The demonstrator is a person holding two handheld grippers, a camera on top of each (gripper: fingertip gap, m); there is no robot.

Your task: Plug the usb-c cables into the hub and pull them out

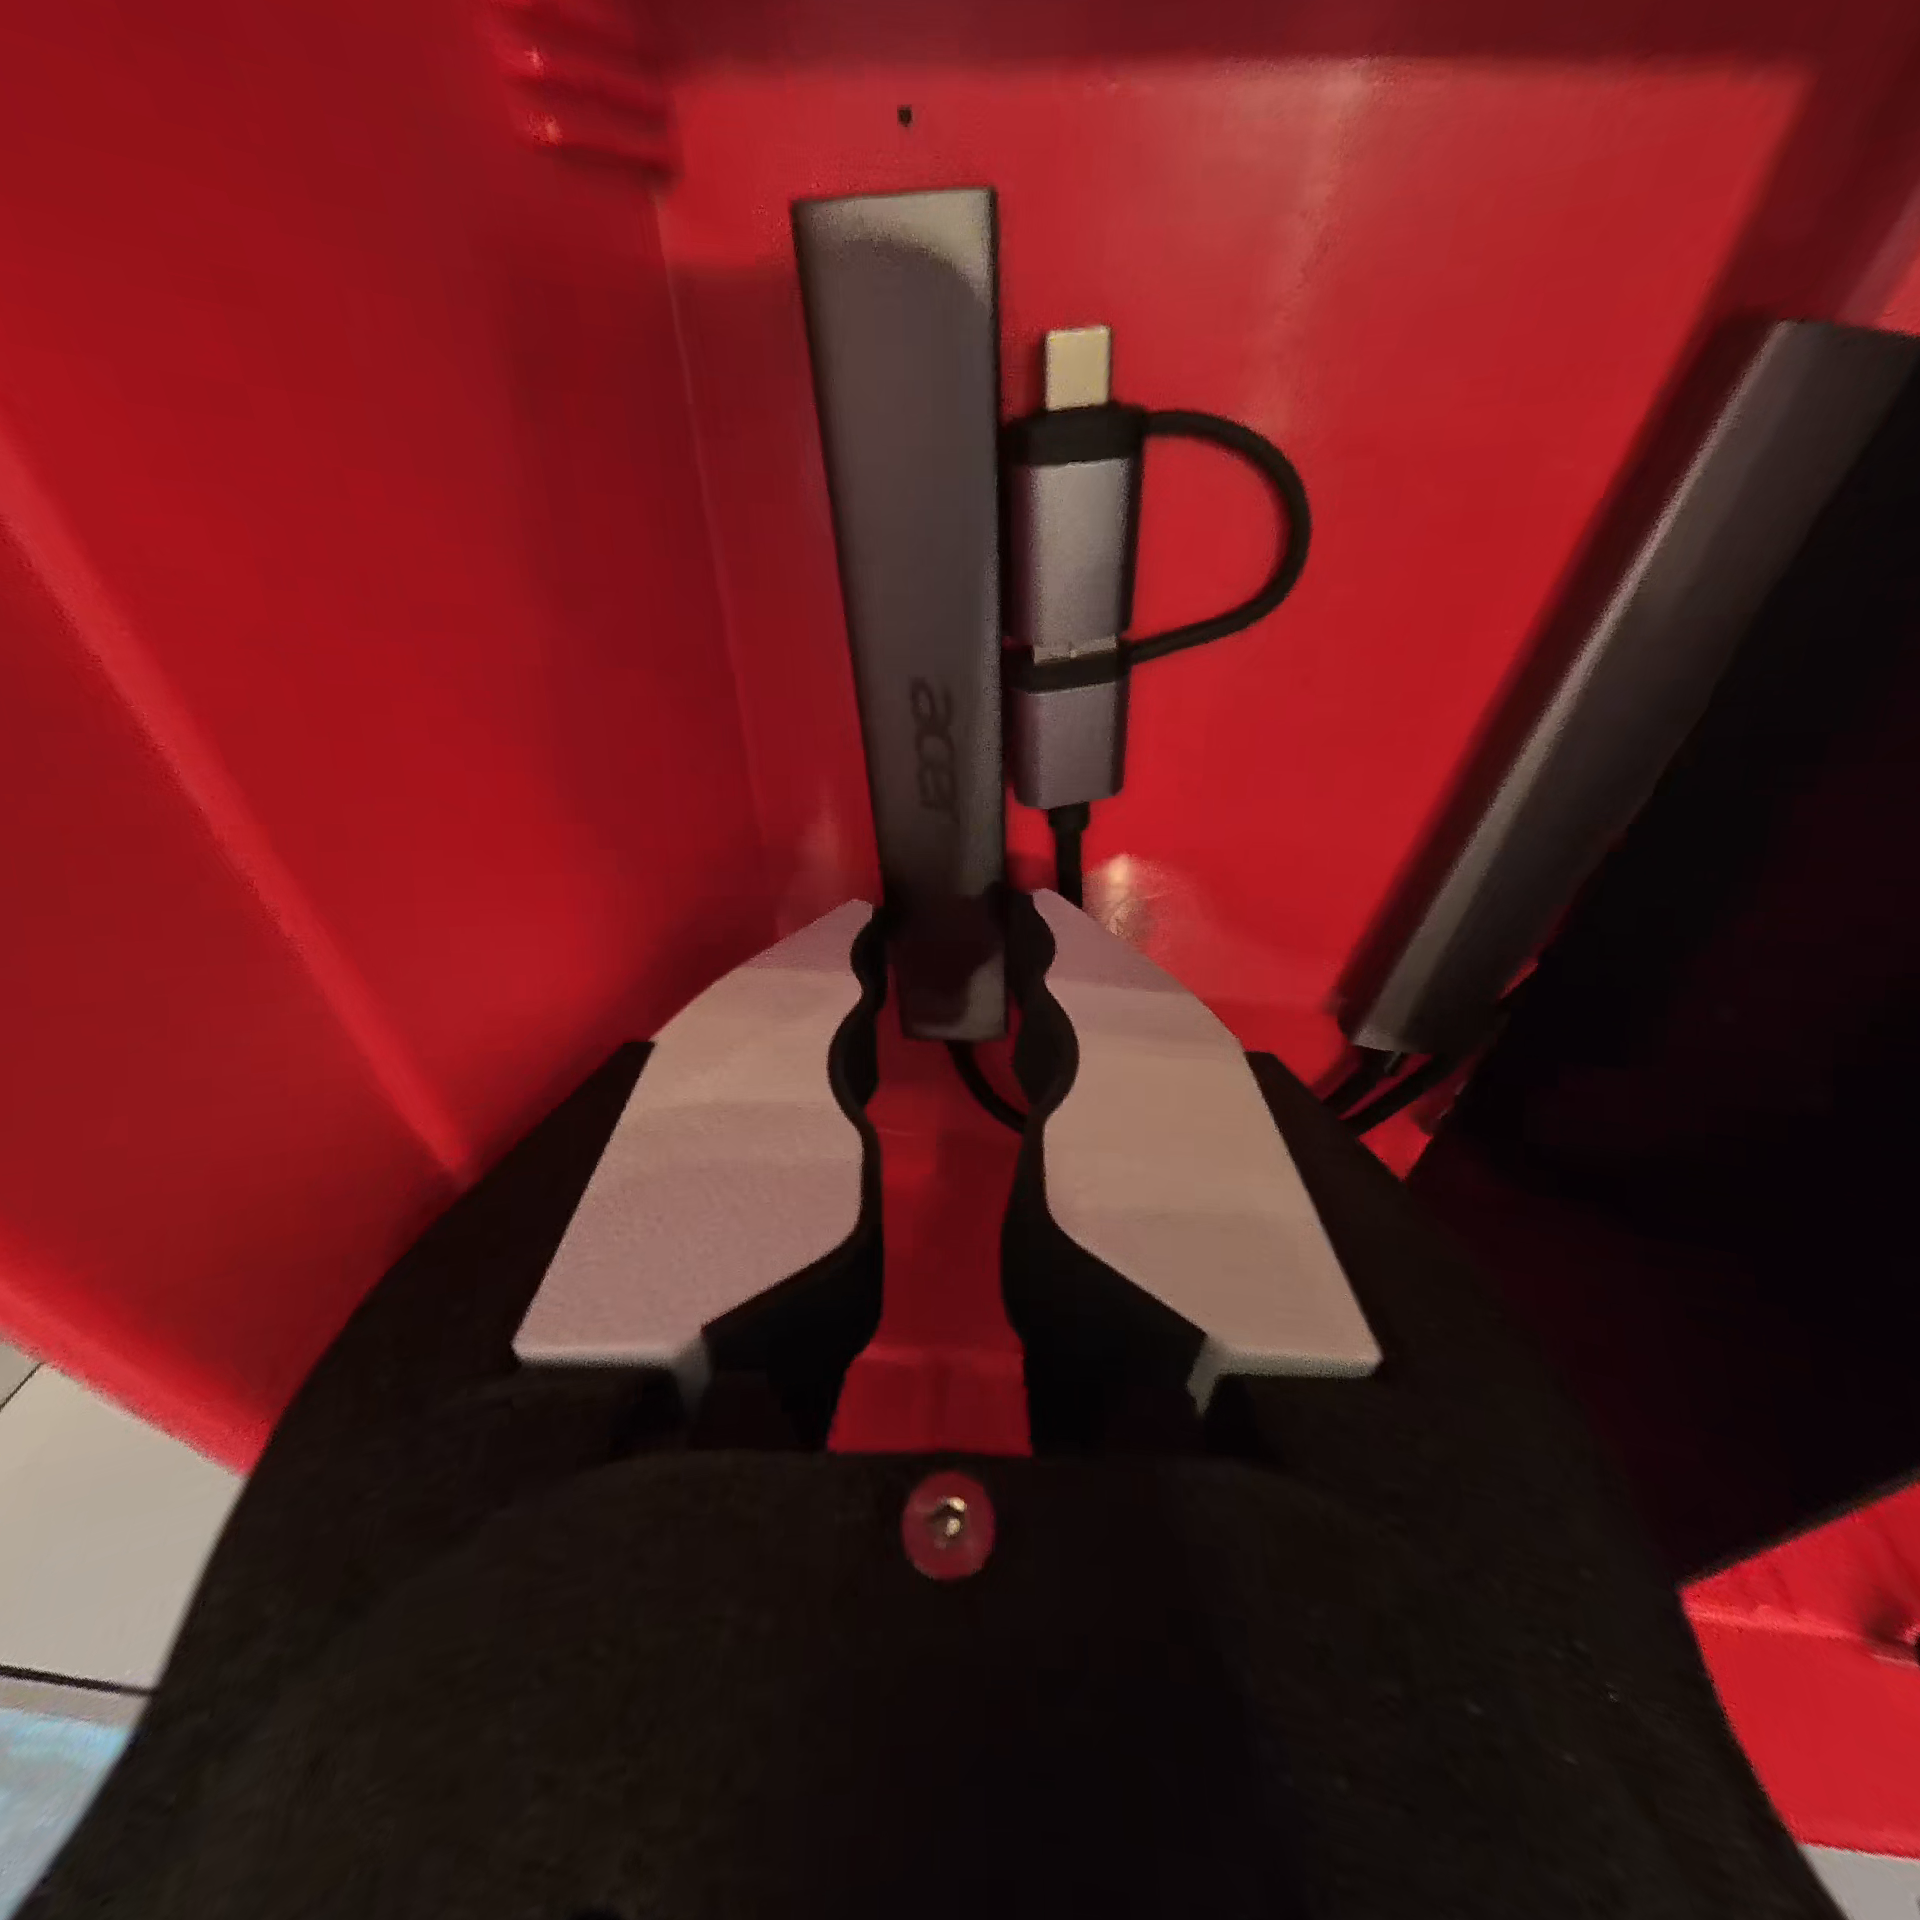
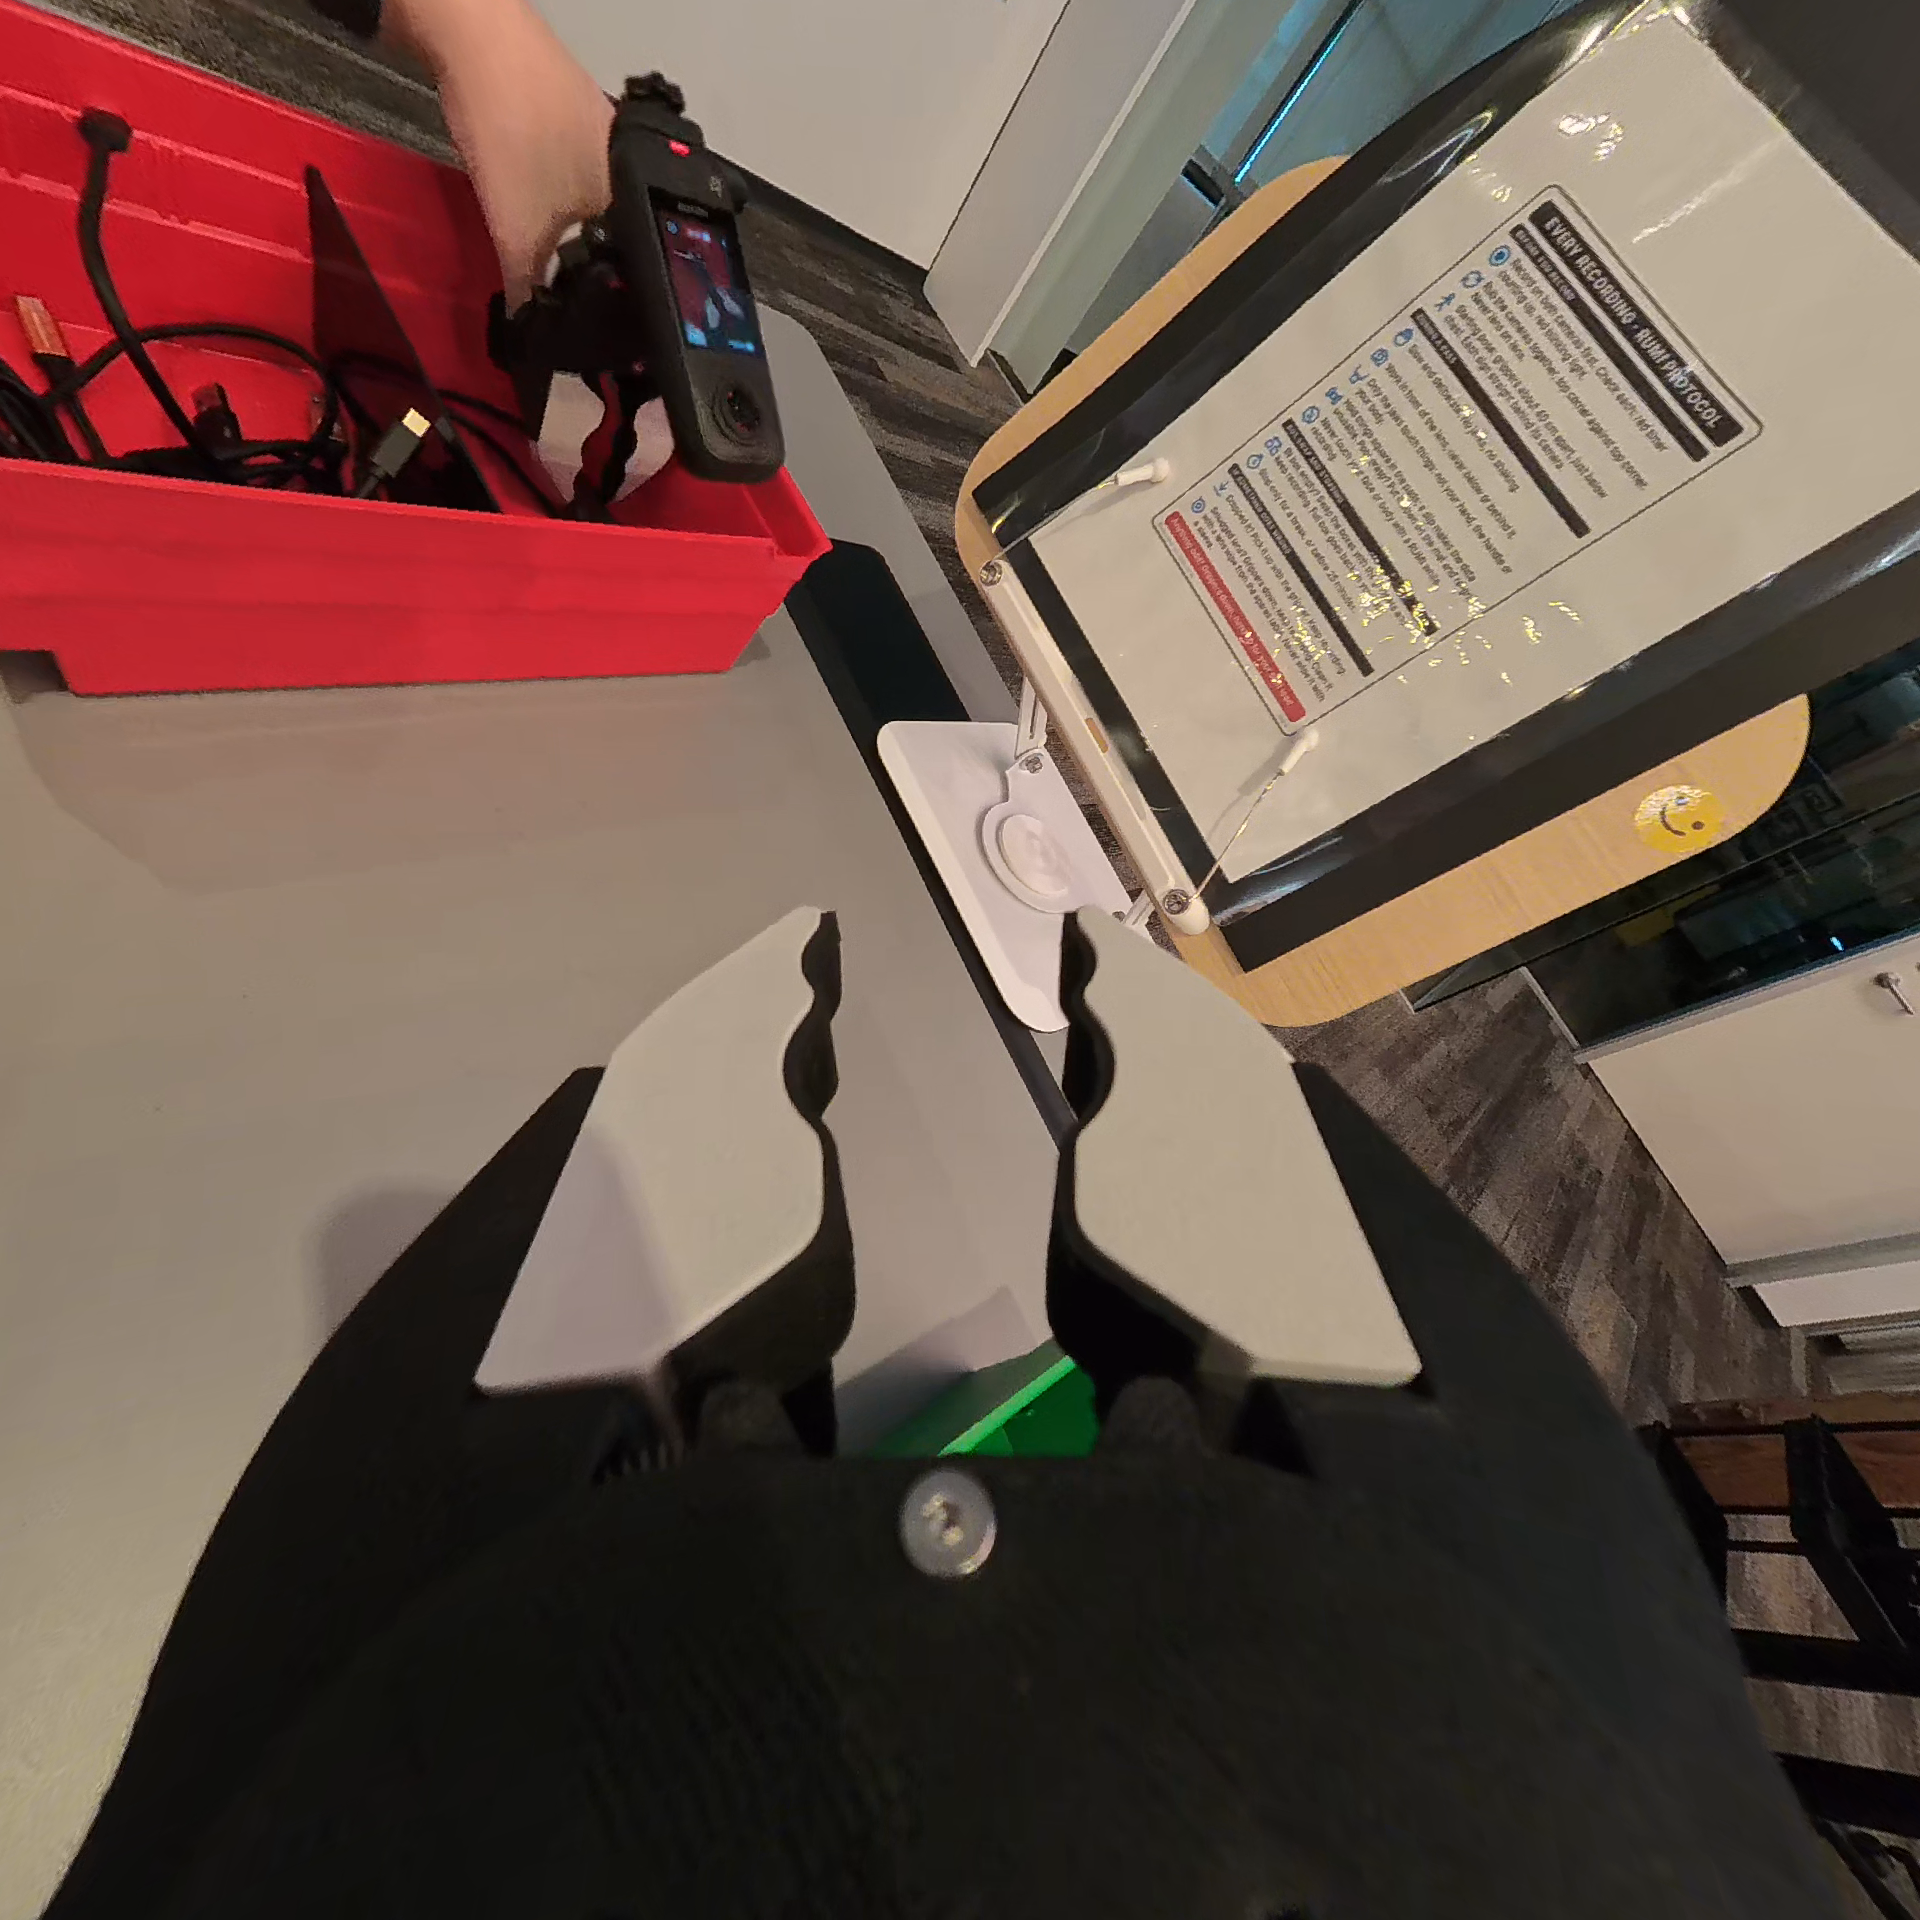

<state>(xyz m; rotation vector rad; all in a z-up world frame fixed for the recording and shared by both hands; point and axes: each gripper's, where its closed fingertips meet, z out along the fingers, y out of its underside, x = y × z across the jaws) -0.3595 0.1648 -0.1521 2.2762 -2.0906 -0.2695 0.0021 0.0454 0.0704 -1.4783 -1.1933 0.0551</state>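
Observation:
My left gripper (image 1: 943,914) is down inside a red bin (image 1: 364,623). It is shut on the near end of a slim grey hub (image 1: 914,571), with both pads against the hub's sides. The hub reaches away from me along the bin floor. Its grey plug with a tethered adapter (image 1: 1070,644) and a black cable loop lies right beside it. My right gripper (image 2: 951,935) is open and empty above the grey table (image 2: 416,935). The right wrist view shows the left gripper (image 2: 608,457) in the bin (image 2: 364,603), next to a tangle of black cables (image 2: 208,416).
A second grey hub (image 1: 1621,707) leans against the bin's right side with cables at its end. A hand holds the left gripper. A sign board (image 2: 1403,468) on a white stand base (image 2: 977,831) stands past the table edge. A green object (image 2: 997,1403) lies under my right gripper. There is about 45 centimetres between the tips of the two grippers.

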